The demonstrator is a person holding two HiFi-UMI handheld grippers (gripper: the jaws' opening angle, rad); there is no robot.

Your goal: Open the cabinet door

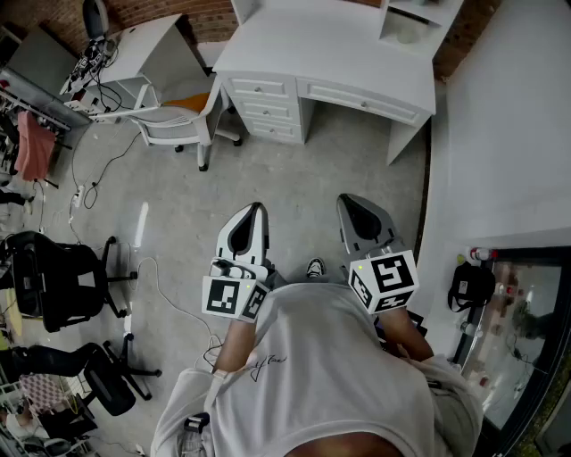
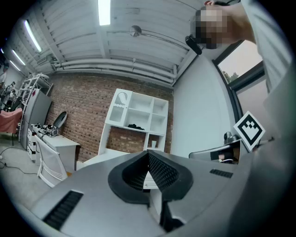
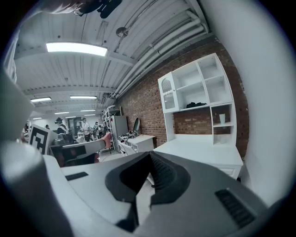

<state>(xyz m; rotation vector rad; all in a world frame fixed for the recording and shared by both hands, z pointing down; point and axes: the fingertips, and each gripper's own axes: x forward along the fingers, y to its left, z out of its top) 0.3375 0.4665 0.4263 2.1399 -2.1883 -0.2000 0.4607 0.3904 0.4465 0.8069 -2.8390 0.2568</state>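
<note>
Hutch cut off above, cabinet door distant

Your left gripper has its jaws closed tip to tip with nothing between them. Ahead of it, a white shelf unit stands against the brick wall. Your right gripper shows at the right.

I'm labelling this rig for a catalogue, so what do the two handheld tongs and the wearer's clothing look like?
The left tongs and right tongs are pale grey wedge shells with black ribbed pads inside. Each carries a white cube, left, right, with black square markers. The person wears a white T-shirt with small dark script.
</note>
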